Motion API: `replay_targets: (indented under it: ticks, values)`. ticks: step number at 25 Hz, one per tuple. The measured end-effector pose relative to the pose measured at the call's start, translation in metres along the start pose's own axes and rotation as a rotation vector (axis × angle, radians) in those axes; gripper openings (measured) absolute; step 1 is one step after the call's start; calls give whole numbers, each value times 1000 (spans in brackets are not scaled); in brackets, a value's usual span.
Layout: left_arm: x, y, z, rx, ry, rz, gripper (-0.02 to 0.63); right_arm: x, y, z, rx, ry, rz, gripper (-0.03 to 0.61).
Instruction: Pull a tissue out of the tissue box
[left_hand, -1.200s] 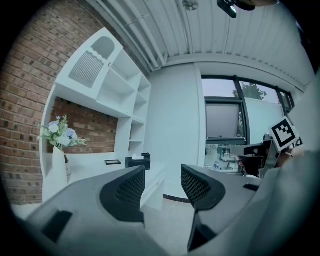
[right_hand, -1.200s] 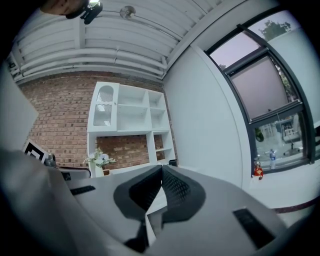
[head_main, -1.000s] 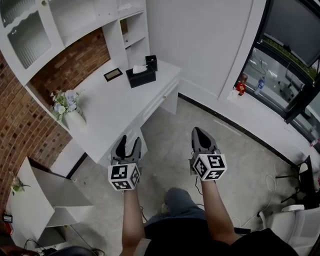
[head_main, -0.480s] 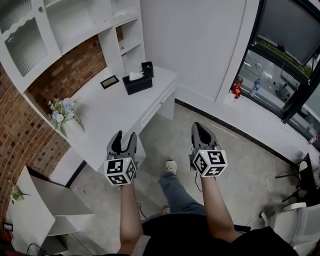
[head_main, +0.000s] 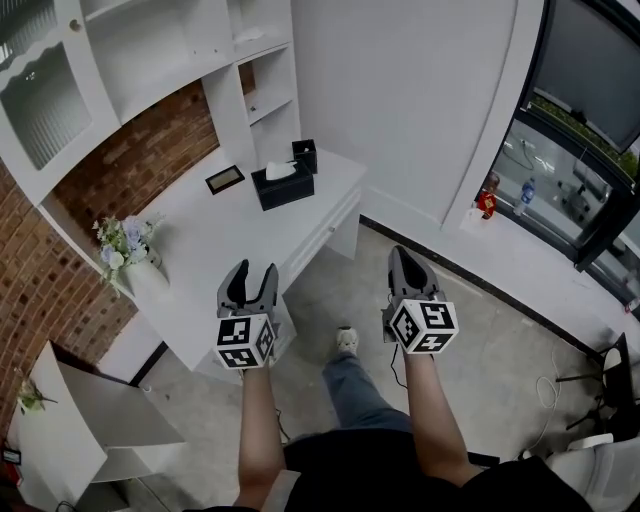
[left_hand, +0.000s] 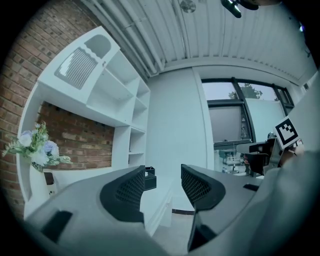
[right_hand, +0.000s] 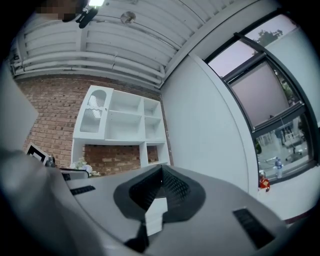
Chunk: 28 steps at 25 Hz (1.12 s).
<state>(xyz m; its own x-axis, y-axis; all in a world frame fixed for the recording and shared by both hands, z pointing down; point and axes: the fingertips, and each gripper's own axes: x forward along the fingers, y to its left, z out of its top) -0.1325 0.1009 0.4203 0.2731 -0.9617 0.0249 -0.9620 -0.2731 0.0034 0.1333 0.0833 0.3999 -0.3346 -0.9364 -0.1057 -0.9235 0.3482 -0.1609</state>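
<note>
Both grippers hang out over the floor, well short of the white tabletop. The left gripper is nearest to it, just off the front edge, and its own view shows the jaws standing moderately apart with nothing between them. Through that gap you can see the tabletop running away towards the far wall. The right gripper sits further out over the floor, its jaws pressed together and holding nothing.

The black tissue box stands at the far end of the tabletop, close to the shelf unit, with a white tissue poking up from its top. It is well apart from both grippers. Just behind it is a smaller black box, and to its left a small dark frame lies flat. A vase of pale flowers stands at the near left edge against the brick wall. The person's leg and pale shoe show between the two forearms.
</note>
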Motion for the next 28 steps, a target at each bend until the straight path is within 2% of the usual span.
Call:
replay_targets:
  ticks: [7, 18, 23, 28]
  values:
    - [93, 49, -25, -31, 42, 73, 195, 124, -22, -32, 13, 52, 78, -3]
    - [263, 142, -38, -76, 107, 233, 195, 366, -47, -63, 22, 150, 240, -3]
    - [305, 171, -44, -85, 141, 289, 195, 436, -43, -78, 43, 183, 313, -3]
    - [323, 184, -46, -45, 189, 312, 195, 476, -39, -91, 107, 197, 342, -3]
